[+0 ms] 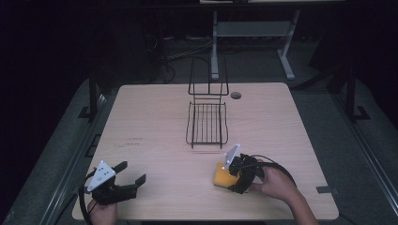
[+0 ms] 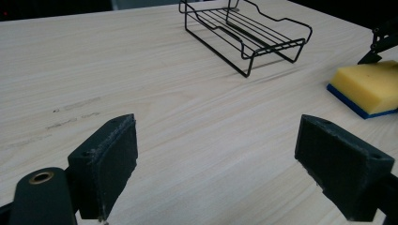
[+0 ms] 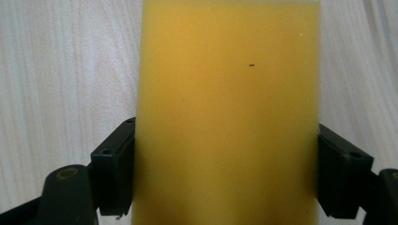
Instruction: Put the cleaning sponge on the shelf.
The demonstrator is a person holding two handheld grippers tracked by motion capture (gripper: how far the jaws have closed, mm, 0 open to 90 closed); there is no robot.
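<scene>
A yellow sponge (image 1: 220,176) with a blue underside lies flat on the wooden table (image 1: 150,117) at the front right. My right gripper (image 1: 231,178) is down over it. In the right gripper view the sponge (image 3: 225,108) fills the gap of the gripper (image 3: 225,176), one spread jaw at each side, with no squeeze visible. My left gripper (image 1: 133,172) hovers open and empty near the front left edge. In the left gripper view its gripper (image 2: 216,159) looks across bare wood toward the sponge (image 2: 371,86).
A black wire rack (image 1: 206,124) stands in the middle of the table with a raised wire back at its far end; the left gripper view has the rack (image 2: 244,33) at the top. A round cable hole (image 1: 235,95) is behind it. Dark floor surrounds the table.
</scene>
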